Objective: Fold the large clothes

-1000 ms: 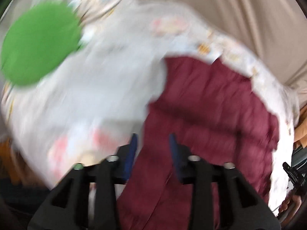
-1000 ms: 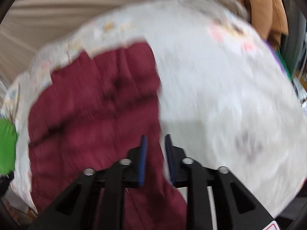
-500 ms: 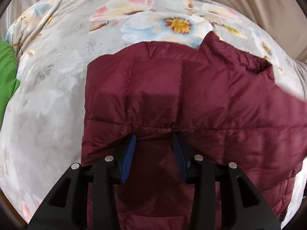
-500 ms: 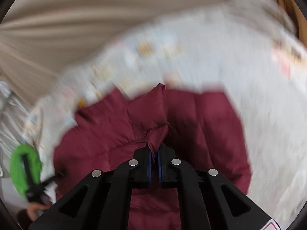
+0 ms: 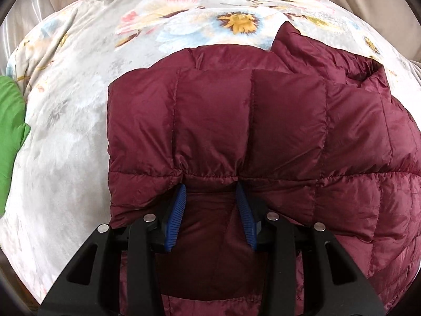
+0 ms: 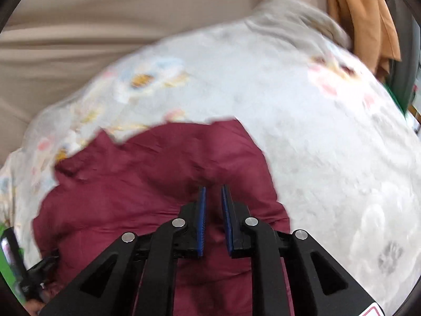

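A maroon quilted puffer jacket lies on a floral blanket, with one part folded over onto the rest. My left gripper is open, its blue pads at the stitched edge of the folded flap, low over the jacket. In the right wrist view the jacket lies flat on the blanket. My right gripper stands slightly open over the jacket's right part, with nothing between its pads.
A green cloth lies at the blanket's left edge. An orange cloth hangs at the far right. Beige curtain folds run behind the bed. The other gripper's dark handle shows at the lower left.
My left gripper moved in over the jacket and sits at the folded flap's edge. My right gripper was shut on a jacket fold half a second ago; it has let go and opened slightly.
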A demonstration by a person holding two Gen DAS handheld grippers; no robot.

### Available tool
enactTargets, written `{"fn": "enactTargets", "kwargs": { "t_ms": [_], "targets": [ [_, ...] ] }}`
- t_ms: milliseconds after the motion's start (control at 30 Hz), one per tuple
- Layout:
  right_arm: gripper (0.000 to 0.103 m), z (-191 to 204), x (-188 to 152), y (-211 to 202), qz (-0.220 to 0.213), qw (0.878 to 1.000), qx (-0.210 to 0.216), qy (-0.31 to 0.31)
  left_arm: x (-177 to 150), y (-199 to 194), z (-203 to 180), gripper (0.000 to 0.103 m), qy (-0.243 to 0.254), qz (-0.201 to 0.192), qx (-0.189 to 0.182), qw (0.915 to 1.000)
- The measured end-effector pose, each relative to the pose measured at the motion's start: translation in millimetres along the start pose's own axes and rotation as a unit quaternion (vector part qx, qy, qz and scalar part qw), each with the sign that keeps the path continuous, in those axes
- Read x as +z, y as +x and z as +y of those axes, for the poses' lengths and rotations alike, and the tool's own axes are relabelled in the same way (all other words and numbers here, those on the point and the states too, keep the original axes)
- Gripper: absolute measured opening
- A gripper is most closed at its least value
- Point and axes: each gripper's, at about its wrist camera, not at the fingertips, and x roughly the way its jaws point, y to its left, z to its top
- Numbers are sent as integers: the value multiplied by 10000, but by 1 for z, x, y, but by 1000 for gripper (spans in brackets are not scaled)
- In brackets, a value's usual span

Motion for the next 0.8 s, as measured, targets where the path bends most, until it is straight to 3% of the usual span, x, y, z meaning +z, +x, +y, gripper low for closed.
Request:
{"fn": "enactTargets", "kwargs": {
  "t_ms": [100,167,267,333,433,500,567,667,733,800],
  "targets": [
    [15,52,-17,20,643,9896,818,-993,1,2,-2,39,8,-11,39,10000],
    [10,64,-34,41,1047,9809,1015,-1283,0,2,-4,39,13,-15,59,10000],
    [0,52,-50,58,1177,9828,812,-1172,-1,-1,-1,40,39,-9,-37,10000],
    [0,25,-45,49,1088,9894,545,-795,-2,-2,5,40,65,16,-152,9999],
    [0,-30,-27,18,780,9966,-239,-146,0,-8,16,40,12,104,-261,9996],
    [4,-34,-10,1,545,9983,-142,-128,8,-24,22,37,-181,20,-272,9995],
    [4,-9,12,-3,397,9978,291,-433,28,-45,21,37,-381,-320,-604,9969],
    [4,52,37,16,482,9888,1007,-990,65,-58,-2,39,-206,-583,-986,9932],
    [3,84,44,44,688,9806,1349,-1248,87,-46,-24,39,-4,-508,-1223,9912],
    [3,108,45,79,938,9763,1374,-1384,104,-20,-47,39,291,-290,-1138,9926]
  ]
}}
